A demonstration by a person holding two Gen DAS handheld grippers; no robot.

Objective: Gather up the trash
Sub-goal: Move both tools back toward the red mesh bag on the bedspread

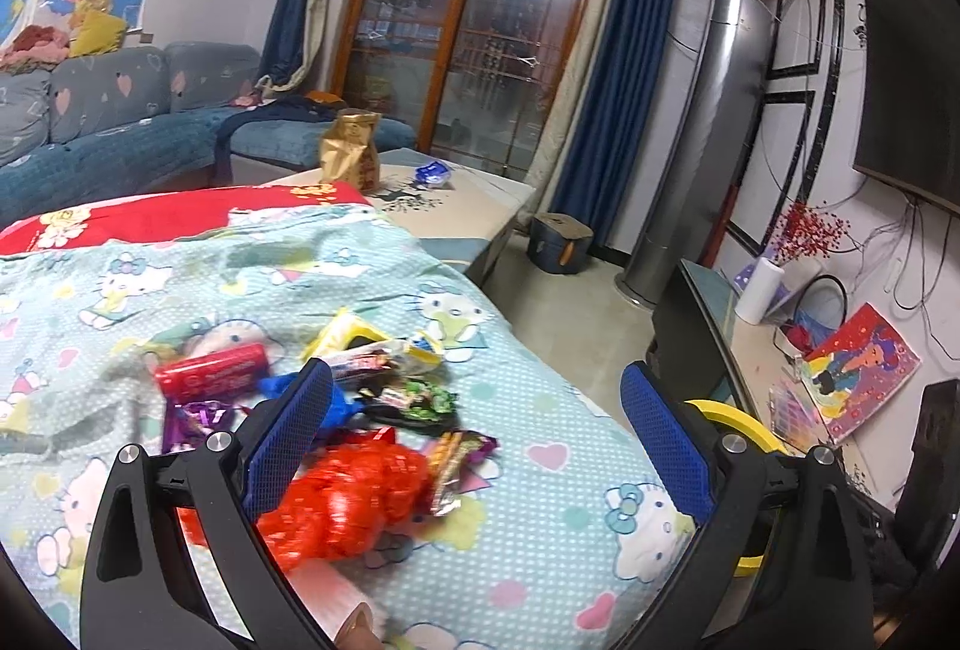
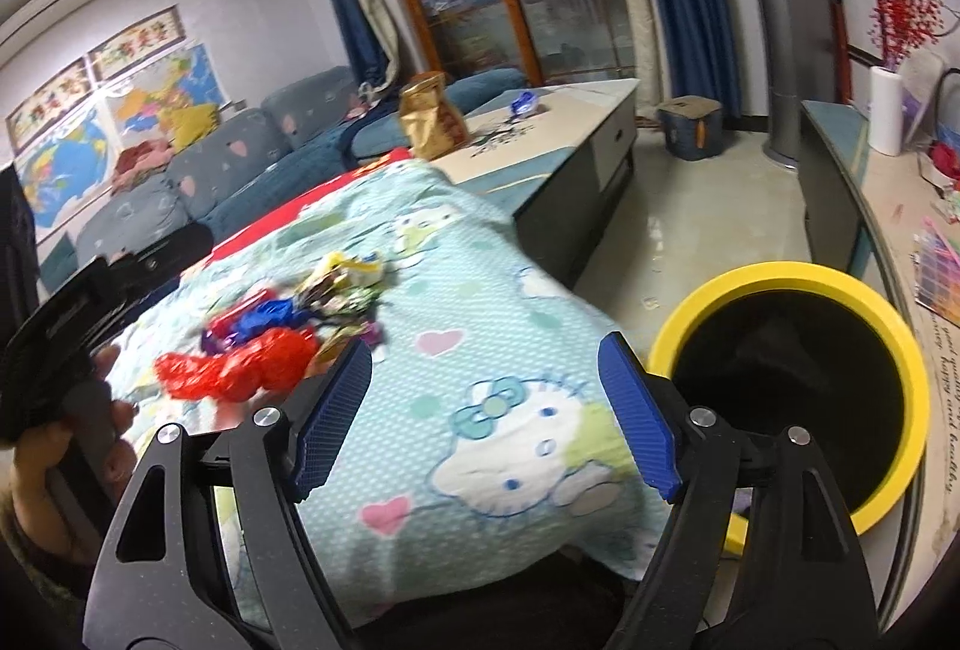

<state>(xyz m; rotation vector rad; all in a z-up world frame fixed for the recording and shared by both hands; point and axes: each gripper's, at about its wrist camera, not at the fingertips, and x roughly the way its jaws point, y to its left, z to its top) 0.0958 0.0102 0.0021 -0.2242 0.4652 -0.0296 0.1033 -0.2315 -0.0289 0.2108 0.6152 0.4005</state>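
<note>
Left gripper and right gripper both spread wide, nothing between pads. Trash pile, blurred, probably wrappers, lies on cartoon sheet; yellow-rimmed bin beside it.

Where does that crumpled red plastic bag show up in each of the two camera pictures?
Left wrist view: the red plastic bag lies low and centre-left, just past the near blue finger.
Right wrist view: it sits at middle left, on the cartoon-cat cloth.
Shared landmark: the yellow-rimmed bin, at the right in both.
</note>
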